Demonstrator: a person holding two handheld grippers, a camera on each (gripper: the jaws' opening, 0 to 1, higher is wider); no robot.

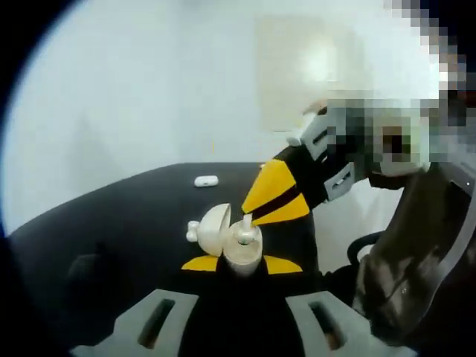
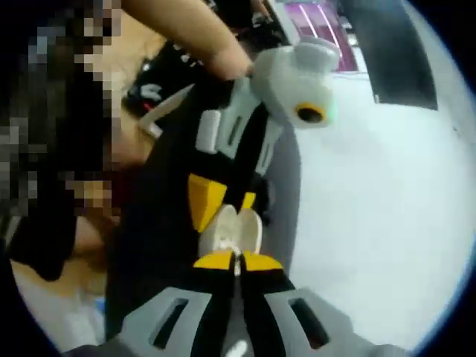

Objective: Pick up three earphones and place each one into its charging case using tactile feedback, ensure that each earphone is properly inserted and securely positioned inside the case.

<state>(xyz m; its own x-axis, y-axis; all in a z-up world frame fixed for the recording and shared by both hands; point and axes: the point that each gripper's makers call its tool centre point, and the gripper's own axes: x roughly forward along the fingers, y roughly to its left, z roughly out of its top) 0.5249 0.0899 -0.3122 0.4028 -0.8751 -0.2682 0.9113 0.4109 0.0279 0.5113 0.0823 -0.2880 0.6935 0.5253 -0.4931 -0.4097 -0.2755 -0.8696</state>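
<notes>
Left gripper jaws clamped on the open charging case, yellow pads on either side of its base, lid flipped back to the side. Right gripper jaws pinched together on the thin stem of an earphone, its bud end going down into the case's socket; in the left gripper view the right gripper comes in from the upper right of the case, yellow tips just touching the earphone. Step in hand looks like insertion: keep the stem in line with the socket, push straight down gently, hold the case steady, let go only once it feels seated. Case is small, white, rounded, glossy, likely slippery under side load. It is held just above the black table. Beyond the case, near the table's far edge, lies a second white case, closed as far as I can tell.
</notes>
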